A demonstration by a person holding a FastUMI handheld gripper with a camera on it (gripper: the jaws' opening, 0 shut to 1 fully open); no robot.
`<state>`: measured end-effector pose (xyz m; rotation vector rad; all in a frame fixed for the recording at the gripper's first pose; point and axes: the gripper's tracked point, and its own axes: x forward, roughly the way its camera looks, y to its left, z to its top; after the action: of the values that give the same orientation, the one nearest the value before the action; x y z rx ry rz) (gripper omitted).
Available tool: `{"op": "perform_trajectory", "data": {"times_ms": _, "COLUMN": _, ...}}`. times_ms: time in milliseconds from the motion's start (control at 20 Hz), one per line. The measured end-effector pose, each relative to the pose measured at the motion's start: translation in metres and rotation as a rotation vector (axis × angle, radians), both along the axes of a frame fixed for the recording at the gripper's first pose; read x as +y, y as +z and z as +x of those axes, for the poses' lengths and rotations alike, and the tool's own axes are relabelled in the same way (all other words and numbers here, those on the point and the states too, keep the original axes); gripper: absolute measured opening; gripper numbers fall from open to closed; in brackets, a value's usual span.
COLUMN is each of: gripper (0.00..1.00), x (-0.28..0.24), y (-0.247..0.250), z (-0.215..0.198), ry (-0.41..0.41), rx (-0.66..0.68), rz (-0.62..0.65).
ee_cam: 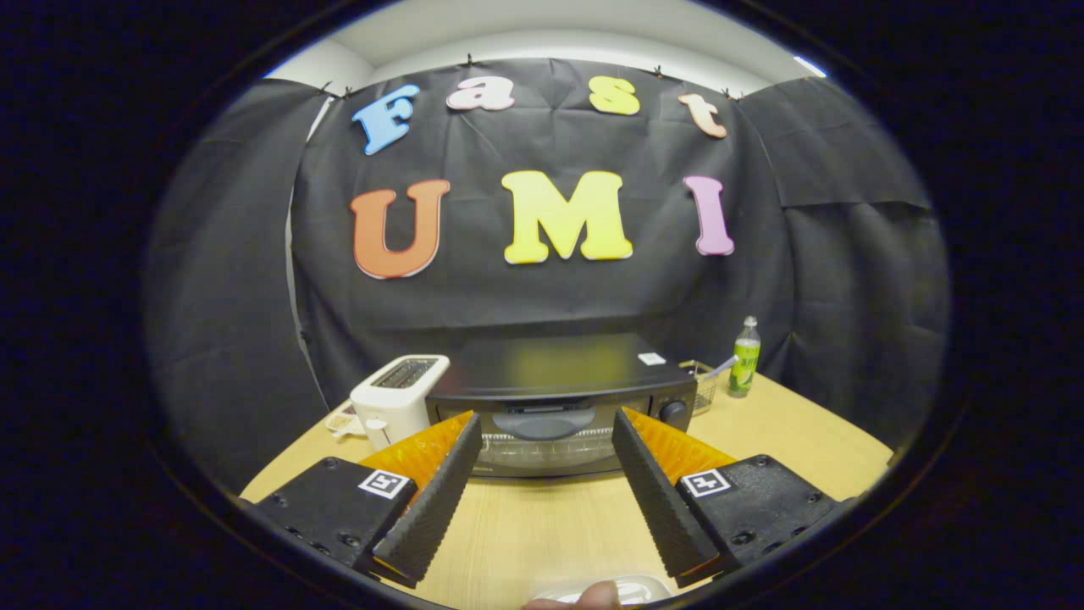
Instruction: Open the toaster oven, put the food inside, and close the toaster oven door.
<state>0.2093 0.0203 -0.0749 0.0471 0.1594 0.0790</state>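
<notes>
- The gripper (546,428) is hovering over the wooden table (542,529), with its two fingers (434,491) spread wide apart and nothing between them but bare tabletop.
- Neither finger is touching anything; both are pointing forward toward the toaster oven (559,398), which is sitting just ahead of the fingertips, framed in the gap between them.
- The toaster oven's door (550,449) is standing shut, with its handle (542,421) showing across the upper part of the glass front, and a round knob (673,413) is sitting at the right end of the front panel.
- A white pop-up toaster (398,398) is standing just beside the toaster oven on its left, and a small flat item (339,421), too blurred to identify, is lying next to the toaster's base.
- To the right of the toaster oven, a small wire basket (701,385) is resting on the table with something thin leaning in it, and a green bottle (745,357) is standing upright a little further right, near the table's back edge.
- Close behind the fingers, at the near edge of the table, the rim of a pale dish (631,586) is peeking in, and a fingertip of the person's hand (584,597) is showing right in front of it; what the dish is carrying cannot be told.
</notes>
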Motion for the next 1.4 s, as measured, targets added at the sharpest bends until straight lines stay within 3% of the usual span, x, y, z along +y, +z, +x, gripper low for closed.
{"op": "perform_trajectory", "data": {"times_ms": 350, "gripper": 1.00, "x": -0.023, "y": 0.147, "z": -0.131, "ry": -0.003, "rx": -0.223, "rz": -0.034}}
{"op": "perform_trajectory", "data": {"times_ms": 500, "gripper": 1.00, "x": -0.024, "y": 0.156, "z": -0.188, "ry": 0.030, "rx": -0.244, "rz": -0.005}}
{"op": "perform_trajectory", "data": {"times_ms": 700, "gripper": 1.00, "x": -0.022, "y": 0.155, "z": -0.231, "ry": 0.014, "rx": -0.274, "rz": 0.003}}
{"op": "perform_trajectory", "data": {"times_ms": 1000, "gripper": 1.00, "x": -0.002, "y": 0.129, "z": -0.247, "ry": 0.010, "rx": -0.242, "rz": -0.013}}
{"op": "perform_trajectory", "data": {"times_ms": 1400, "gripper": 1.00, "x": -0.004, "y": 0.112, "z": -0.234, "ry": -0.029, "rx": -0.159, "rz": -0.010}}
